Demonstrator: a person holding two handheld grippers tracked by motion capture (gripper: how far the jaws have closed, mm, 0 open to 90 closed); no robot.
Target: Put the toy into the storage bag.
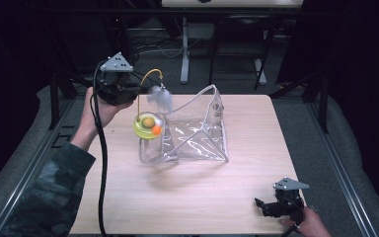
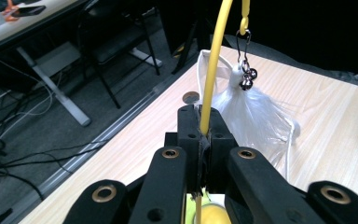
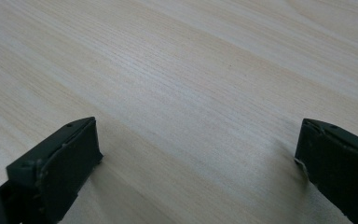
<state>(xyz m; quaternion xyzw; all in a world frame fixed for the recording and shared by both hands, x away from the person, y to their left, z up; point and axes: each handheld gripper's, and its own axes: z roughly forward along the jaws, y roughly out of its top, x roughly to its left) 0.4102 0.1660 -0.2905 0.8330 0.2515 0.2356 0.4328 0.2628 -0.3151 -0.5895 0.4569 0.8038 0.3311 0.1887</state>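
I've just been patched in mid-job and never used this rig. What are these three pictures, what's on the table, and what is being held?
No robot here: a person holds a two-jaw gripper in each hand. The high view looks down on a wooden table. The other two pictures come from cameras riding on each gripper. The left gripper is shut on a yellow wand with bells and a white feather tuft, a toy with a round yellow base at the edge of a clear plastic bag. The right gripper is open and holds nothing, near the table's near right corner.
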